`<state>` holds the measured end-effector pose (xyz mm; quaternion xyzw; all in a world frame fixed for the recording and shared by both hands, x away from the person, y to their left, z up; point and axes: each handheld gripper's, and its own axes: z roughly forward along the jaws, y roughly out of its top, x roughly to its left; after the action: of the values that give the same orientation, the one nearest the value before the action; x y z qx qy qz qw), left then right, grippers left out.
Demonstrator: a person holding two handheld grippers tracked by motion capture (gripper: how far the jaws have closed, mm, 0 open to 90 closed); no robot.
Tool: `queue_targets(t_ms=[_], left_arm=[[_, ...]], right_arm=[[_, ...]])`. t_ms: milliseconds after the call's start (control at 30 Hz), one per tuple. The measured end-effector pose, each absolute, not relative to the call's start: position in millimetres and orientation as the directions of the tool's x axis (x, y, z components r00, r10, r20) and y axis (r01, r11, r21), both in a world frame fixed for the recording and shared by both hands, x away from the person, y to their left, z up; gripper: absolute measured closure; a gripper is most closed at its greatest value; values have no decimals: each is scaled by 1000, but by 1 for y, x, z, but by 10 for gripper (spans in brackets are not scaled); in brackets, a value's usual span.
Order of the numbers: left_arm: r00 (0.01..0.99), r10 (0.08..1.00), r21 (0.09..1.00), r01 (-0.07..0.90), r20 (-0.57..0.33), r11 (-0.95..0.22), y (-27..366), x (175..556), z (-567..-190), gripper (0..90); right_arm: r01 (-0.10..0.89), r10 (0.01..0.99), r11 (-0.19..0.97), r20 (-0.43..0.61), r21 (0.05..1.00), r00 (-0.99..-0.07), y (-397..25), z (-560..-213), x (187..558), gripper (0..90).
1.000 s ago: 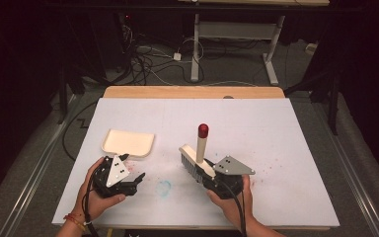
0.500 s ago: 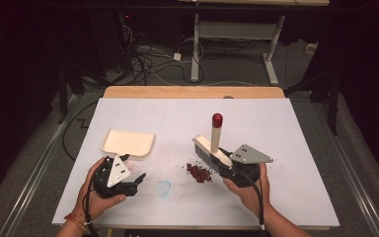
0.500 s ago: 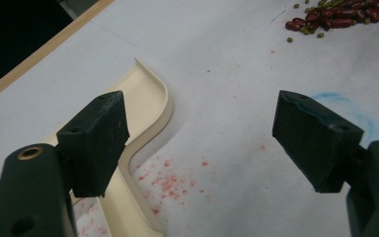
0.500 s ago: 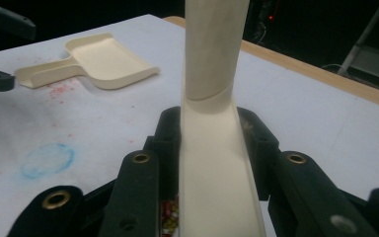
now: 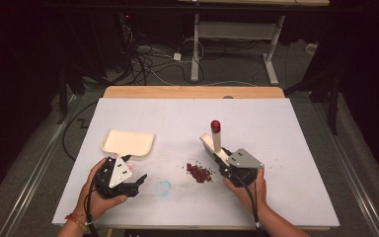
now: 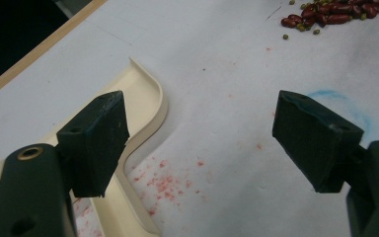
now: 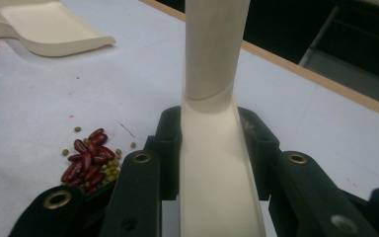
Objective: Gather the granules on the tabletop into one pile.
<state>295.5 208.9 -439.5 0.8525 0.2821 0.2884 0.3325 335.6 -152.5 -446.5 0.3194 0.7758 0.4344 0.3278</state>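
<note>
Brush (image 5: 216,140) of smooth cream plastic, red-capped handle pointing toward frame top, sits centre-right, clamped in my right gripper (image 5: 233,165). Left gripper (image 5: 137,183) jaws gape beside the dustpan (image 5: 128,142); beans (image 5: 200,172) heaped between on the counter (image 5: 276,128).

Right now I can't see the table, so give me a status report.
Left gripper open, beside dustpan. Right gripper shut on brush. Bean pile between them on table, path unobstructed.

Your left black two-jaw gripper (image 5: 137,183) and right black two-jaw gripper (image 7: 212,143) carry grey three-cornered plates, brass-ringed screw holes and trailing cables; a red-orange beaded bracelet (image 5: 75,220) circles your left wrist.
</note>
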Motion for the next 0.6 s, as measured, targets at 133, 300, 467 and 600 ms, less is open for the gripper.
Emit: queue_targets(t_ms=[133,300,467,600], left_arm=[[673,673,730,289,305,-620,209,295,-439,208],[672,674,728,290,307,-621,209,296,-439,208],[672,674,730,289,306,-619,209,295,-439,208],[674,673,730,288,305,-620,209,295,-439,208]], right_arm=[[194,755,443,-247,875,-608,-133,-452,329,667],[174,725,456,-251,873,-641,-116,-451,320,668],[165,710,454,-244,875,-661,-110,-447,315,671],[167,721,444,-241,881,-649,-115,-444,318,673]])
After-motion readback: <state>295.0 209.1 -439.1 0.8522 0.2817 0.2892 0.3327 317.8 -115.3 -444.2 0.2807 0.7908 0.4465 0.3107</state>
